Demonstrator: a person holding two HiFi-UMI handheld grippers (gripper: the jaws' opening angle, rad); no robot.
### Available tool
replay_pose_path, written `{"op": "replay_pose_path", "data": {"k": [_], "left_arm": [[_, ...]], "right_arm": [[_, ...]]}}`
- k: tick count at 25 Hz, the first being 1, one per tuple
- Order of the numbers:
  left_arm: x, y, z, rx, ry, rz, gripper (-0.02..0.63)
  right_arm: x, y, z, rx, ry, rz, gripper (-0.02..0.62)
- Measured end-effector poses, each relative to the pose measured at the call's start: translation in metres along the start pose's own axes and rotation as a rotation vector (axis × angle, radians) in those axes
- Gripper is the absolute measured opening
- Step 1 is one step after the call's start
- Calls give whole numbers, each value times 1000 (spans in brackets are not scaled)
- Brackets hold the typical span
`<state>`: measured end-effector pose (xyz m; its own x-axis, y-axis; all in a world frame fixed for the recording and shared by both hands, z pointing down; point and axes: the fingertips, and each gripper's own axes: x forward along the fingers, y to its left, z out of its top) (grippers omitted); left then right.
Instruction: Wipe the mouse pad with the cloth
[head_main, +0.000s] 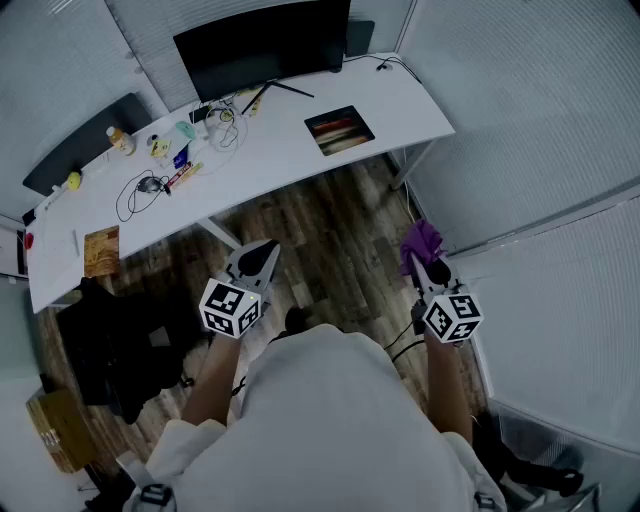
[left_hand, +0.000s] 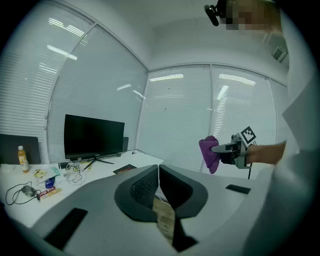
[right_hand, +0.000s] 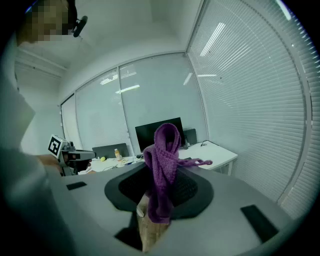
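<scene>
The mouse pad (head_main: 338, 130), dark with a red and orange print, lies on the right part of the white desk (head_main: 400, 100), and it also shows as the dark flat mouse pad (left_hand: 124, 169) near the desk's edge. Both grippers hang over the wooden floor, well short of the desk. My right gripper (head_main: 428, 264) is shut on a purple knitted cloth (head_main: 420, 240); the cloth (right_hand: 162, 165) bunches up between the jaws of the right gripper (right_hand: 160, 176). My left gripper (head_main: 265, 252) is shut with nothing in it, and the jaws of the left gripper (left_hand: 158, 170) meet.
A black monitor (head_main: 262, 42) stands at the desk's back. Cables (head_main: 145, 188), a bottle (head_main: 121, 140) and small items clutter the desk's left half. A black chair (head_main: 120, 345) and a cardboard box (head_main: 60, 430) sit lower left. Blinds (head_main: 560, 120) line the right wall.
</scene>
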<state>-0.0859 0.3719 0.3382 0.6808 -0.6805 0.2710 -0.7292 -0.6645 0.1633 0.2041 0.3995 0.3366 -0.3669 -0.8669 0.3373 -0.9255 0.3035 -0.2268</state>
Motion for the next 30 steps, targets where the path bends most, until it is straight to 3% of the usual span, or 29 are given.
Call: {"op": "replay_pose_path", "data": {"k": [12, 30], "left_arm": [[8, 21, 1, -10, -1, -9, 23], [16, 69, 6, 7, 11, -96, 23]], "right_arm": [[21, 4, 3, 3, 8, -4, 130], [51, 27, 5, 21, -8, -97, 130]]}}
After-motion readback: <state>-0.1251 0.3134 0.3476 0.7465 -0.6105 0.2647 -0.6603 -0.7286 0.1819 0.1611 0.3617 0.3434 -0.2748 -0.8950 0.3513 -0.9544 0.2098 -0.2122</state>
